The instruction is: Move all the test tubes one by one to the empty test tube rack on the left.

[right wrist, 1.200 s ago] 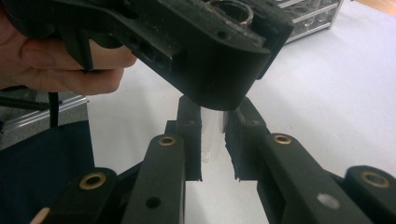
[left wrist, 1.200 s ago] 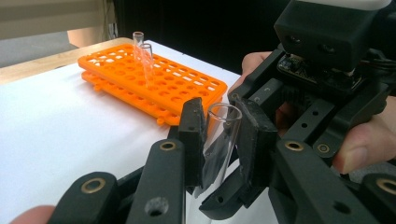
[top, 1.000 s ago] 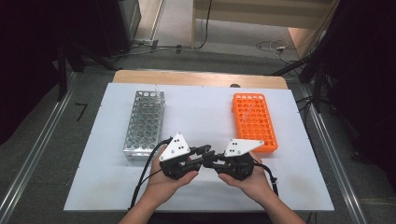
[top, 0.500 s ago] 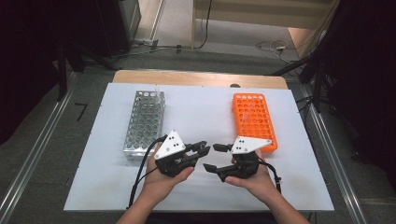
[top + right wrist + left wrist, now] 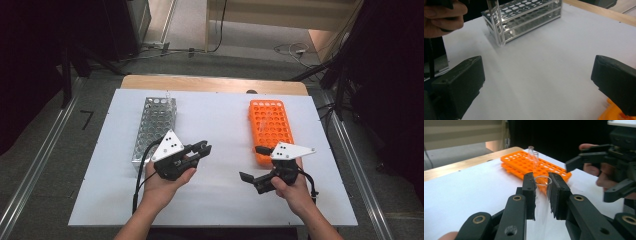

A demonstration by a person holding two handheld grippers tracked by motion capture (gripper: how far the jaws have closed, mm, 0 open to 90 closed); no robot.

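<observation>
Left gripper (image 5: 541,187) clamped on a clear glass test tube (image 5: 541,202) above the white table (image 5: 220,125), right gripper (image 5: 258,163) just opened wide with nothing between, hands moved apart since before, orange rack (image 5: 270,127) beside the right one, metal rack (image 5: 152,127) beside the left.

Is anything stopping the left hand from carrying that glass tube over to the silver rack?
Probably not. The left gripper is shut on the glass tube, the silver rack sits right beside it, and the white table between them is bare.
</observation>
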